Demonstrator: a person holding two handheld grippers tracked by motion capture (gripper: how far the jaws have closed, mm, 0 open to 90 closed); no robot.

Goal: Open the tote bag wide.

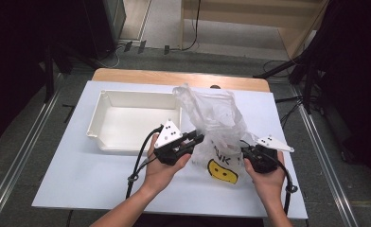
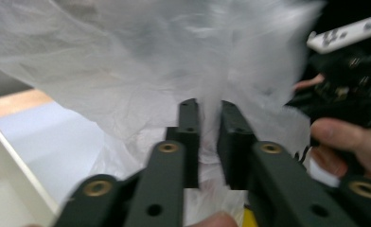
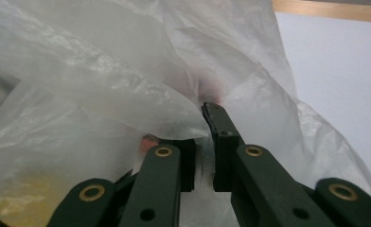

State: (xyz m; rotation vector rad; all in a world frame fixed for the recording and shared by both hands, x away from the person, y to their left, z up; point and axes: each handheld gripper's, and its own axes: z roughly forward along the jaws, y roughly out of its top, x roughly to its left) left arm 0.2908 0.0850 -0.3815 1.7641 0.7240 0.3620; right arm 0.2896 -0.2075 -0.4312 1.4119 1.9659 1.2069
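Observation:
A thin translucent plastic bag with a yellow smiley face and black lettering stands crumpled on the white table top, between my two hands. My left gripper reaches in from the bag's left side. In the left gripper view its jaws are nearly together with a fold of the bag pinched between them. My right gripper holds the bag's right side. In the right gripper view a fold of bag film runs down between its close-set jaws. Something reddish shows dimly through the film.
An open white tray sits left of the bag, its near wall just behind my left hand; its rim edges the left gripper view. The white table top lies on a wooden table. Black cables trail from both grippers.

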